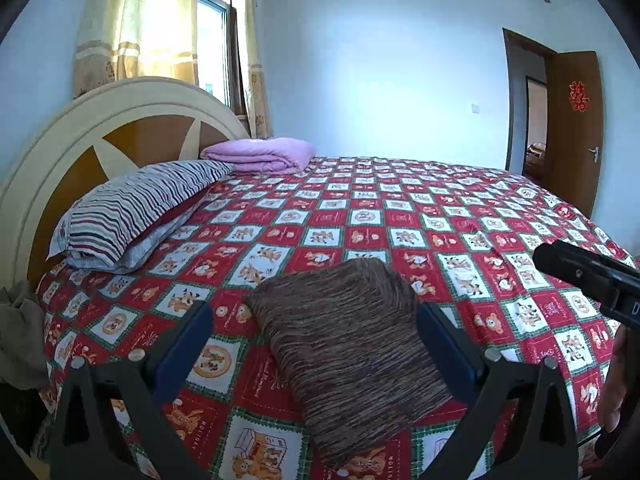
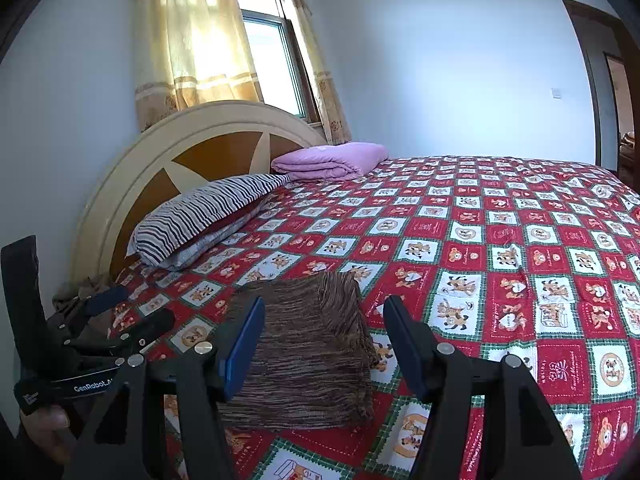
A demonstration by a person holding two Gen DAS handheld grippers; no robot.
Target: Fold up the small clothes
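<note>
From my left tool and right tool, both spread and empty, the folded brown garment lies straight ahead, long axis running away toward the striped pillow.

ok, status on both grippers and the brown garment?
Left gripper open, right gripper open, neither holding anything. Brown garment lies folded flat on the bedspread. Nothing in the way; striped pillow well clear.
</note>
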